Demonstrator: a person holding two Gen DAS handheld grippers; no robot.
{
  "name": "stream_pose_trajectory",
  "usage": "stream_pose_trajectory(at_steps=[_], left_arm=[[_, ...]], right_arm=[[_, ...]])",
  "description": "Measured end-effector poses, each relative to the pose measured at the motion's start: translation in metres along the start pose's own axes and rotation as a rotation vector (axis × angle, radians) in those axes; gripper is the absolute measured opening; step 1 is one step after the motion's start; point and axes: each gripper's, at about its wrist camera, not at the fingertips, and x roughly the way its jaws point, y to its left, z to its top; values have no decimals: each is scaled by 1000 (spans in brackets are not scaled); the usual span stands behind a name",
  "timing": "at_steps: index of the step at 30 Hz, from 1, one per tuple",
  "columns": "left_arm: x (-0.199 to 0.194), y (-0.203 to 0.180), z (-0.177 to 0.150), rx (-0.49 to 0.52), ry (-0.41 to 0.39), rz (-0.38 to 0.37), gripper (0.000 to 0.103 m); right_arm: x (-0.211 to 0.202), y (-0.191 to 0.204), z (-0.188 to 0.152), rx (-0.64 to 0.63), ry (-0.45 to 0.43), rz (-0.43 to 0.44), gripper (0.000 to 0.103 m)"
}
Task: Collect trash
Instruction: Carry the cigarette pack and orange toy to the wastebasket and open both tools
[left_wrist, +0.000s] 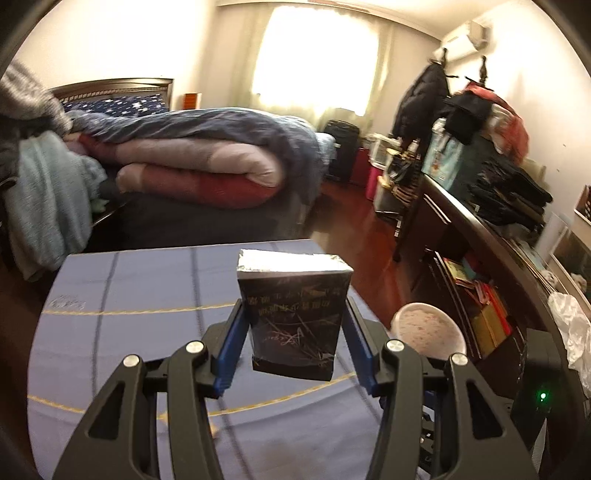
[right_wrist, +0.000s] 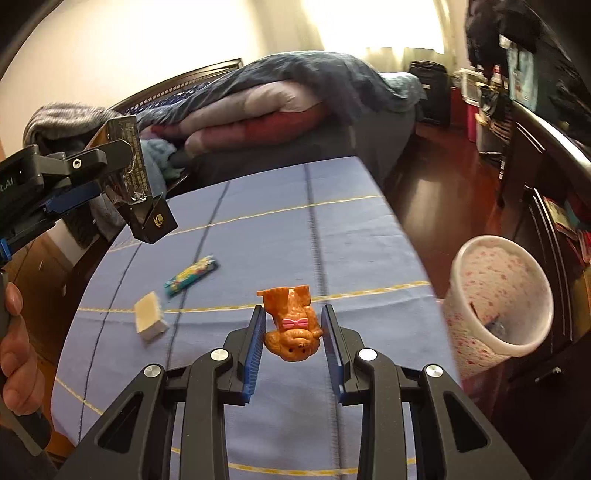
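Observation:
My left gripper (left_wrist: 295, 308) is shut on a dark box (left_wrist: 293, 317) with a silver foil top, held upright above the blue tablecloth (left_wrist: 129, 295). The right wrist view shows that same gripper (right_wrist: 123, 164) and box (right_wrist: 149, 216) at upper left. Between the blue pads of my right gripper (right_wrist: 292, 311) an orange toy dog (right_wrist: 291, 330) with a pink bow is held over the cloth (right_wrist: 351, 240). A green-yellow wrapper (right_wrist: 190, 275) and a cream block (right_wrist: 149, 320) lie on the cloth to the left. A white floral bin (right_wrist: 498, 299) (left_wrist: 428, 328) stands beside the table's right edge.
A bed with folded quilts (left_wrist: 199, 162) lies behind the table. A dark cabinet (left_wrist: 491, 236) piled with clothes and bags lines the right wall, with wood floor (left_wrist: 354, 221) between. A person's hand (right_wrist: 14, 332) grips the left handle.

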Motion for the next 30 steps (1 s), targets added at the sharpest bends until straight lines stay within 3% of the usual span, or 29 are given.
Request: stream_pose_trajectory(at_steps=[20, 30], left_arm=[[82, -168, 12, 241, 49, -238, 52], [153, -238, 5, 321, 139, -332, 52]], right_arm=[[-36, -153, -4, 254, -83, -210, 31], [-26, -229, 6, 373, -100, -297, 31]])
